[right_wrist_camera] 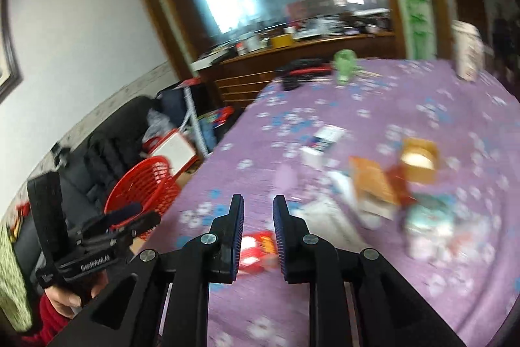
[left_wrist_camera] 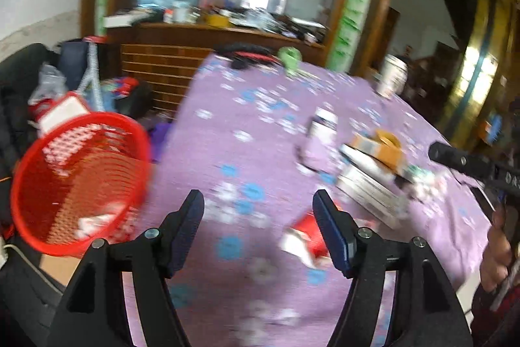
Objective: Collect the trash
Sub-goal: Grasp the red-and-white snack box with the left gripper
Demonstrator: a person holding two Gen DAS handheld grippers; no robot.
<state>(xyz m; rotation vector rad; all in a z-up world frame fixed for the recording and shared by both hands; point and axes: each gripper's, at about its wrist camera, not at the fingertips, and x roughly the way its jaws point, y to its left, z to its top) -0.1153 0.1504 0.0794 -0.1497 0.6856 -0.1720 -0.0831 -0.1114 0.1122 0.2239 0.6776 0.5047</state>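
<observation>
Left wrist view had the left gripper (left_wrist_camera: 258,204) spread wide over the purple flowered tablecloth (left_wrist_camera: 247,119), nothing between its pads. A red-and-white wrapper (left_wrist_camera: 304,238) lay flat on the cloth just beside its right pad, at about four o'clock from the fingertips. The red basket (left_wrist_camera: 81,181) sat off the table edge out at nine o'clock, with scraps already inside it. More clutter, boxes (left_wrist_camera: 373,171) and a small white packet (left_wrist_camera: 320,122), waited at two o'clock.

From the right wrist, the right gripper (right_wrist_camera: 258,207) stood only slightly parted and empty, the same wrapper (right_wrist_camera: 256,247) lying right beneath its tips. The left gripper (right_wrist_camera: 130,218) hung at nine o'clock, in front of the basket (right_wrist_camera: 143,187).

Everything was smeared with motion blur, and that looked like the danger: a fast swoop onto a thin, flat wrapper could skid it across the cloth or snag the fabric instead. With the jaws that narrow, the pads might simply ride over it.
</observation>
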